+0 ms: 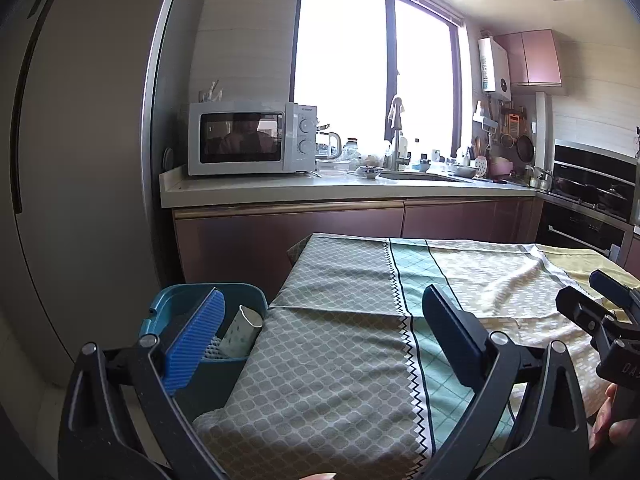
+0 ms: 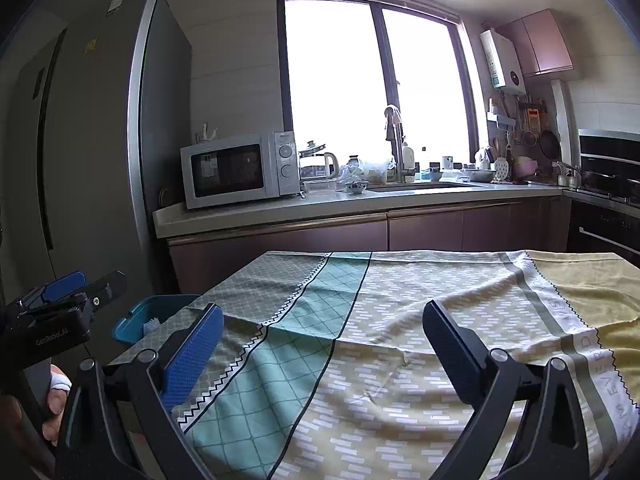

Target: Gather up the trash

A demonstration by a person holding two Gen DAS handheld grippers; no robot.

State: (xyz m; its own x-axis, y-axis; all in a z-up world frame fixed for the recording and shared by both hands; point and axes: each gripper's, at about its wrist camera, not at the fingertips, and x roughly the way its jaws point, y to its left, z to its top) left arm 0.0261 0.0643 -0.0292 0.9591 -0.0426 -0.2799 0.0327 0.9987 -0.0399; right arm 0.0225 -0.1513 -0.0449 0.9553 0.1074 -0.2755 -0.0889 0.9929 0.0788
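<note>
A blue trash bin (image 1: 240, 291) stands on the floor at the table's left edge. Inside it a white paper cup (image 1: 241, 330) leans against the wall, beside a white mesh scrap (image 1: 211, 347). My left gripper (image 1: 324, 295) is open above the cloth-covered table (image 1: 340, 360), its left finger over the bin. My right gripper (image 2: 324, 308) is also open with nothing between its fingers, hovering over the cloth. The bin's rim (image 2: 134, 320) shows at the left of the right wrist view. Each gripper appears in the other's view: the right gripper (image 1: 578, 287) and the left gripper (image 2: 100, 280).
A tall grey fridge (image 1: 80, 160) stands left of the bin. Behind the table runs a kitchen counter (image 1: 280, 190) with a microwave (image 1: 248, 138), a kettle, bowls and a sink under a bright window. An oven and hob (image 1: 592, 192) are at the right. A hand (image 2: 56, 398) holds the left gripper.
</note>
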